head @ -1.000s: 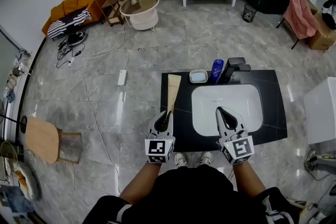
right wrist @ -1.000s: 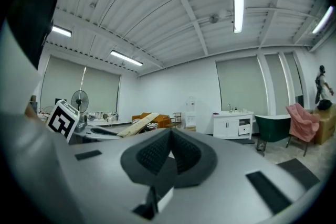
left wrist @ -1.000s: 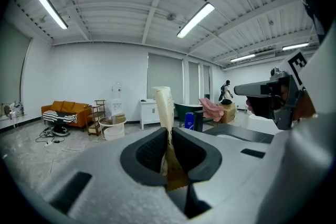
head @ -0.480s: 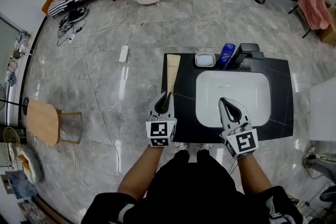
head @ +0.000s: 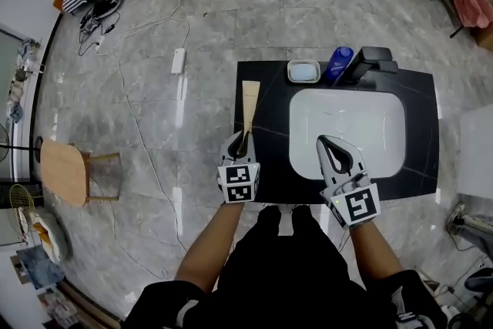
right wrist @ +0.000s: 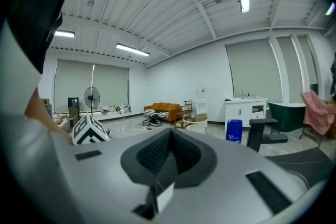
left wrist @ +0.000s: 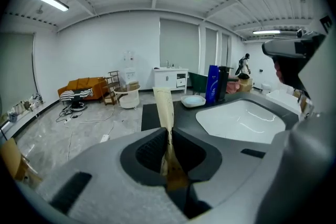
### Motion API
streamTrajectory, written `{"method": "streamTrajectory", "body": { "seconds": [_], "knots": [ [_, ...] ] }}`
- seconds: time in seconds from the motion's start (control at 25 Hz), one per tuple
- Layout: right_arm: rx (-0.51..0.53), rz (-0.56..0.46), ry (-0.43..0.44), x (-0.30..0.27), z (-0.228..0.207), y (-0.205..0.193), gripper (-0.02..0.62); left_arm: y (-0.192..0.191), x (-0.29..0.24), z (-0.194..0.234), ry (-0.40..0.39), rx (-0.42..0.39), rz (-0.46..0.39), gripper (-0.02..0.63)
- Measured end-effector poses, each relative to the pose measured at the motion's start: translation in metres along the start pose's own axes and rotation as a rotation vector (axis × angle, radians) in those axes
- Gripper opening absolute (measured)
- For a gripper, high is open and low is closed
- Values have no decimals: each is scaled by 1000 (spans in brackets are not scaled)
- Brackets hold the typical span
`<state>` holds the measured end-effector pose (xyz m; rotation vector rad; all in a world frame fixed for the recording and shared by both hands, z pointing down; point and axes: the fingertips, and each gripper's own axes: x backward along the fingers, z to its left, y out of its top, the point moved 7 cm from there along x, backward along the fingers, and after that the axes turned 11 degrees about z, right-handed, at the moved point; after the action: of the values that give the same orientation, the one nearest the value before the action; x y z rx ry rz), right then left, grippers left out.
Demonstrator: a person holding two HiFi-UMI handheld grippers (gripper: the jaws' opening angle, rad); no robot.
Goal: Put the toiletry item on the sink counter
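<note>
A long, flat beige toiletry item (head: 250, 100) sticks out forward from my left gripper (head: 243, 139), which is shut on its near end. It reaches over the left strip of the black sink counter (head: 422, 127). In the left gripper view the item (left wrist: 163, 105) rises from between the jaws of that gripper (left wrist: 168, 134), above the dark counter (left wrist: 157, 113). My right gripper (head: 329, 142) hovers over the near edge of the white basin (head: 350, 127). In its own view this gripper (right wrist: 170, 136) is shut with nothing in it.
At the counter's back edge stand a soap dish (head: 303, 72), a blue bottle (head: 337, 64) and a black faucet (head: 370, 60). A power strip (head: 178, 61) with cables lies on the floor to the left. A wooden stool (head: 65, 169) stands further left.
The head view has tipped down, so the counter sits higher in the picture. Both grippers stay at its near edge. The left one holds the beige item throughout.
</note>
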<state>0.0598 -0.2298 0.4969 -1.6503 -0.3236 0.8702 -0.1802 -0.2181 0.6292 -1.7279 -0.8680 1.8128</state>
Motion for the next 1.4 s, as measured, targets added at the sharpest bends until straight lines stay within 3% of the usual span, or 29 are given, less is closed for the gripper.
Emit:
{"method": "streamTrajectory", "body": {
  "seconds": [0.32, 0.52, 0.68, 1.04, 1.08, 1.4],
  "knots": [
    [5, -7, -7, 5, -7, -11, 6, -41, -24, -6, 19, 59, 184, 49],
    [-9, 13, 4, 8, -4, -14, 6, -63, -36, -11, 0, 80, 245, 54],
    [-12, 9, 8, 9, -3, -16, 6, -68, -41, -16, -8, 74, 273, 128],
    [-7, -13, 18, 20, 0, -15, 6, -70, -37, -9, 15, 113, 251, 180],
    [-8, -7, 23, 22, 1, -14, 6, -67, -33, -8, 13, 116, 247, 209],
    [66, -28, 23, 30, 12, 3, 6, -24, 16, -22, 8, 69, 93, 230]
  ]
}}
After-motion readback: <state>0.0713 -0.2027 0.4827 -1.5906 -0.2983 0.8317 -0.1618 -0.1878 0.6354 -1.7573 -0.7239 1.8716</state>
